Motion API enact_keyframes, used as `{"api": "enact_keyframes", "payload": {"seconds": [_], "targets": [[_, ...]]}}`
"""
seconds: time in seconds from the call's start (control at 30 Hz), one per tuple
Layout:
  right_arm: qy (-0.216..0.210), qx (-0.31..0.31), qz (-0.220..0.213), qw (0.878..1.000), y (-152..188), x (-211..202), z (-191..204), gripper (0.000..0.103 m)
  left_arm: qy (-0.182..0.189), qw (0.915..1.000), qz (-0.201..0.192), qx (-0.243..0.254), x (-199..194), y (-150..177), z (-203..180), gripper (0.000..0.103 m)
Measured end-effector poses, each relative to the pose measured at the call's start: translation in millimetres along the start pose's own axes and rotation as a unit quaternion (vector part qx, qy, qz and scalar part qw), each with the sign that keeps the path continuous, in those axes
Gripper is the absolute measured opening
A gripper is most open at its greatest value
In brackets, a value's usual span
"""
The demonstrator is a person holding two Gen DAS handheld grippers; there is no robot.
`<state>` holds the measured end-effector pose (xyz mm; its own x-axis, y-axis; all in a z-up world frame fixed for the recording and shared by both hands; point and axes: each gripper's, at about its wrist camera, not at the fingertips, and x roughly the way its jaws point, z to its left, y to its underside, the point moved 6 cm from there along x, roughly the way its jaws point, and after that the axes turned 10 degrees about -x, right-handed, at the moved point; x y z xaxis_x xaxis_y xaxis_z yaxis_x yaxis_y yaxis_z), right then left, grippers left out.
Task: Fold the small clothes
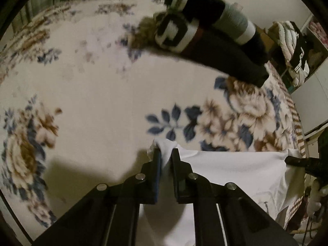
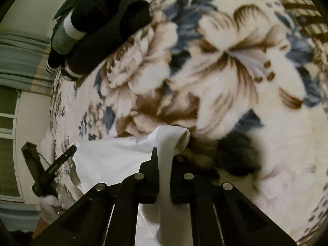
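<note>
Two grippers point steeply down over a floral blanket (image 1: pixel 92 78), each clamped on the near edge of a white garment (image 1: pixel 231 168). Left gripper (image 1: pixel 166 153) pinches a bunched corner; right gripper (image 2: pixel 165 153) pinches a fold of cloth that rises in a loop above its fingers. Between them the thin, creased fabric hangs just above the blanket. Folded dark and striped clothes (image 1: pixel 207 26) are stacked at the blanket's far side.

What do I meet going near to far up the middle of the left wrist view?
left gripper shut on white garment → bare floral blanket → pile of dark folded clothes.
</note>
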<state>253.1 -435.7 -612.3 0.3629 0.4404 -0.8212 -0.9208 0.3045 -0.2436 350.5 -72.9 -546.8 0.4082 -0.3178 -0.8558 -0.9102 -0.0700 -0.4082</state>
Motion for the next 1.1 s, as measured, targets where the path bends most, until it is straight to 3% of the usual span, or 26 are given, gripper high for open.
{"api": "enact_keyframes", "payload": {"seconds": [0.2, 0.37, 0.5, 0.6, 0.63, 0.7, 0.73, 0.77, 0.8, 0.97, 1.03, 1.1], "targets": [[0.007, -0.022, -0.035, 0.999, -31, -28, 22, 0.008, 0.009, 0.9994, -0.030, -0.011, -16, -46, -4, 0.008], [0.017, -0.031, -0.057, 0.998, -86, -32, 31, 0.008, 0.011, 0.9991, -0.038, -0.015, 7, -102, -14, 0.008], [0.035, -0.027, -0.060, 0.997, -129, -12, 30, 0.008, -0.013, 0.9999, 0.000, -0.007, 52, -116, -8, 0.009], [0.057, -0.026, -0.039, 0.997, -138, 14, 24, 0.008, -0.033, 0.9991, 0.025, -0.005, 80, -107, 0, 0.012], [0.069, -0.028, -0.025, 0.997, -138, 25, 20, 0.008, -0.029, 0.9991, 0.031, -0.004, 84, -103, 2, 0.015], [0.088, -0.028, -0.012, 0.996, -136, 36, 13, 0.015, -0.035, 0.9989, 0.031, -0.008, 83, -100, 7, 0.035], [0.090, -0.025, -0.009, 0.996, -134, 38, 9, 0.020, -0.041, 0.9986, 0.032, -0.011, 80, -98, 11, 0.061], [0.095, -0.023, -0.009, 0.995, -134, 38, 6, 0.038, -0.038, 0.9986, 0.033, -0.020, 75, -97, 14, 0.077], [0.106, -0.016, -0.008, 0.994, -133, 36, 2, 0.047, -0.032, 0.9986, 0.030, -0.028, 71, -96, 17, 0.079], [0.116, 0.019, -0.050, 0.992, -117, -3, -9, 0.052, -0.016, 0.9985, 0.008, -0.051, 39, -83, 25, 0.080], [0.101, 0.026, -0.046, 0.993, -105, -8, -9, 0.052, -0.038, 0.9986, 0.012, -0.035, 42, -74, 25, 0.080], [0.121, 0.019, -0.024, 0.992, -90, 0, -16, 0.052, -0.069, 0.9968, 0.029, -0.028, 56, -64, 33, 0.080]]}}
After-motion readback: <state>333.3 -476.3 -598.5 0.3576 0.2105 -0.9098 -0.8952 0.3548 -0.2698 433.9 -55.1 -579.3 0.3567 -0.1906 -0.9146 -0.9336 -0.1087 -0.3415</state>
